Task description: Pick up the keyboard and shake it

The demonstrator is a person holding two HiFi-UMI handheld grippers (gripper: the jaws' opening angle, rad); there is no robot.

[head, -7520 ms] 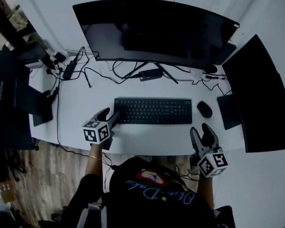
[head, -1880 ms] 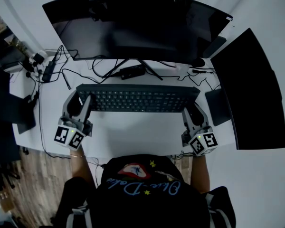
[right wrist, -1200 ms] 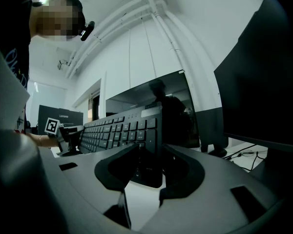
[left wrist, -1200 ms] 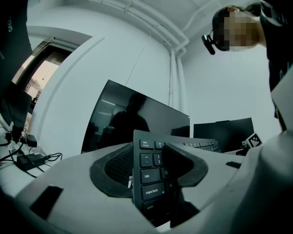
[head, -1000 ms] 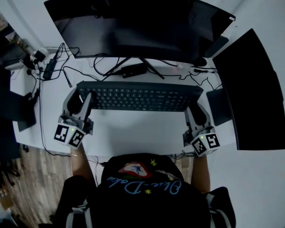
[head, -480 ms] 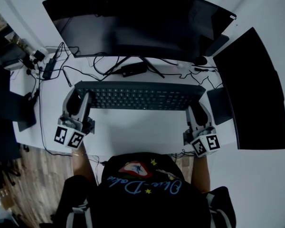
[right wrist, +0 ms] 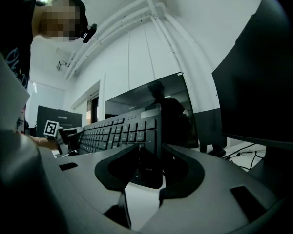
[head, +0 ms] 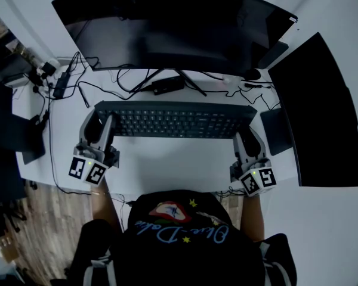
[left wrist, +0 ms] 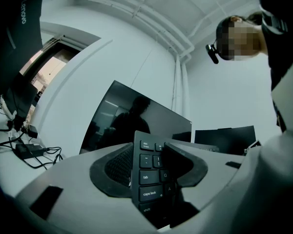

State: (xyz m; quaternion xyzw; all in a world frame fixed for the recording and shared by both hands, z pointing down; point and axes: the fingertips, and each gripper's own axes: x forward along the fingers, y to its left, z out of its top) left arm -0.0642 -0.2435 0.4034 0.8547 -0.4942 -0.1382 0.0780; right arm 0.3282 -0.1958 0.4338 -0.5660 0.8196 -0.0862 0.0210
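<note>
One black keyboard (head: 176, 119) hung in front of the curved monitor (head: 173, 25), running level along the foot of its screen and carried between two grippers. The left gripper (head: 98, 126) had its jaws clamped on the keyboard's left end, by the tab and caps lock keys. The right gripper (head: 248, 137) pinched the right end in the same way. In the right gripper view, white desk (head: 173, 165) showed beneath that end.

Two monitors stood there: the curved one, and a second dark monitor (head: 316, 112) just to its right. One small black box (head: 167, 86) lay under the curved monitor's stand. Several black cables (head: 98, 88) trailed left from it.
</note>
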